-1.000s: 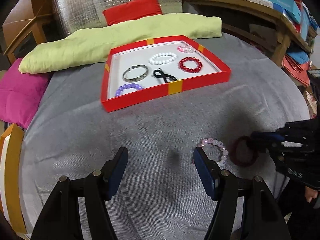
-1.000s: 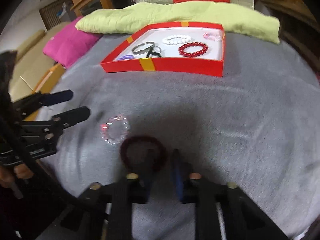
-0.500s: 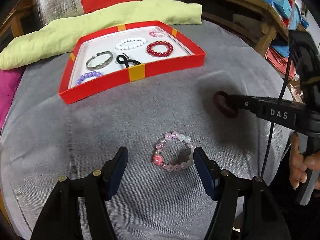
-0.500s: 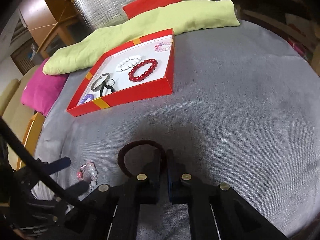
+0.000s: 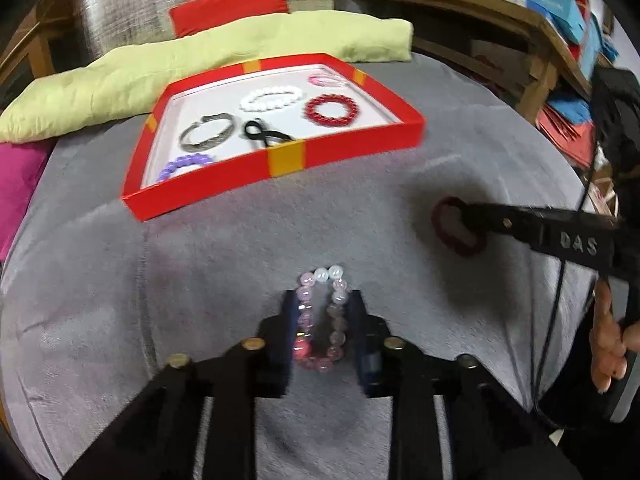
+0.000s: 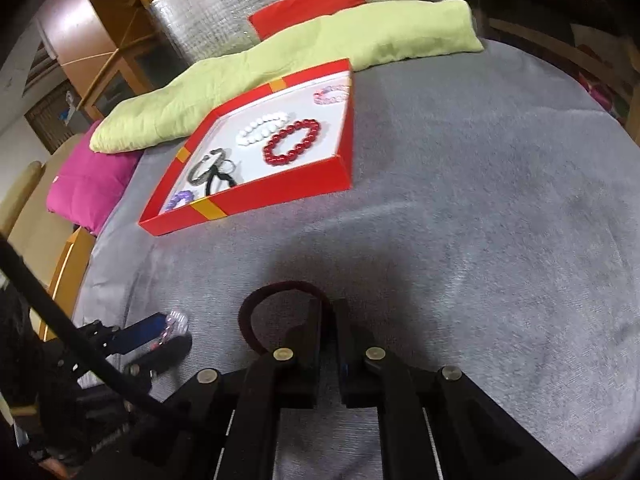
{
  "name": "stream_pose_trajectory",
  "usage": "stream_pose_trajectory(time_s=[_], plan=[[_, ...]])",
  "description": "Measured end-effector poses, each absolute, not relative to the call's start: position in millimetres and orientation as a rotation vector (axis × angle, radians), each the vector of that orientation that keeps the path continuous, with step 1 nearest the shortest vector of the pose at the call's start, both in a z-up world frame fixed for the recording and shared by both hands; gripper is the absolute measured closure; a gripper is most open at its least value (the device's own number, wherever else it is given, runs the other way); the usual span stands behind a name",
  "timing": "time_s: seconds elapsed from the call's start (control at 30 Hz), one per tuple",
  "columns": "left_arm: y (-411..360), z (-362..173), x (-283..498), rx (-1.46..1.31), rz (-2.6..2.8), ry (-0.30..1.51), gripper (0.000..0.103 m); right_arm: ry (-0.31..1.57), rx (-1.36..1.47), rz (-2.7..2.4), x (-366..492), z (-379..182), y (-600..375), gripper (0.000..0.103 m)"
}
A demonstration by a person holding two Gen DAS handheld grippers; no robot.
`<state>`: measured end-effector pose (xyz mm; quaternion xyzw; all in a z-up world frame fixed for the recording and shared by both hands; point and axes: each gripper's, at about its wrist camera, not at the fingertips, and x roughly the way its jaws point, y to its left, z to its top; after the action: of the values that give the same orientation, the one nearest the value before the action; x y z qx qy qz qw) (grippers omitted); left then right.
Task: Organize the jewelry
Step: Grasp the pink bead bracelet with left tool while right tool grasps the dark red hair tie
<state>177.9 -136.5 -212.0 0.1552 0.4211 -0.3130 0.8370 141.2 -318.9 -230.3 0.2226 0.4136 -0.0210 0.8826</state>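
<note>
A pink bead bracelet (image 5: 321, 275) lies on the grey cloth between the fingers of my left gripper (image 5: 322, 308). The jaws are closing, and the pads press the loop into a narrow oval. From the right wrist view, the same left gripper (image 6: 172, 332) and bracelet (image 6: 178, 318) show at the lower left. My right gripper (image 6: 332, 308) is shut on a dark red hair tie (image 6: 256, 304), held just above the cloth. The left wrist view shows that hair tie (image 5: 464, 249) at the right gripper's (image 5: 464, 216) tip. A red tray (image 5: 224, 184) farther back holds several bracelets.
In the tray lie a white bead bracelet (image 5: 272, 98), a red bead bracelet (image 5: 331, 109), a silver bangle (image 5: 206, 136) and a black hair tie (image 5: 262, 132). A green cushion (image 5: 160, 68) borders the tray's far side. A wooden shelf (image 5: 500, 12) stands right; a hand (image 5: 608, 352) grips the right tool.
My left gripper moved over the pink bracelet, straddled it, then closed and squeezed it narrow. The right gripper carried the dark red hair tie away to the right and rolled.
</note>
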Motion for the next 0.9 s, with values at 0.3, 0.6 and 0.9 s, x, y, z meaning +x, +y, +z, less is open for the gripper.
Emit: stream_pose_trajectory(time_s=[0.3, 0.6, 0.9], plan=[[-108, -213, 223, 0.181, -0.523, 0.908, 0.082, 0.837, 0.463, -0.011, 170, -227, -300, 0.094], [-98, -212, 223, 0.16, -0.477, 0.929, 0.056, 0.827, 0.473, 0.009, 164, -223, -298, 0.065], [-92, -213, 218, 0.172, -0.473, 0.93, 0.054, 0.84, 0.329, 0.006, 168, -225, -277, 0.061]])
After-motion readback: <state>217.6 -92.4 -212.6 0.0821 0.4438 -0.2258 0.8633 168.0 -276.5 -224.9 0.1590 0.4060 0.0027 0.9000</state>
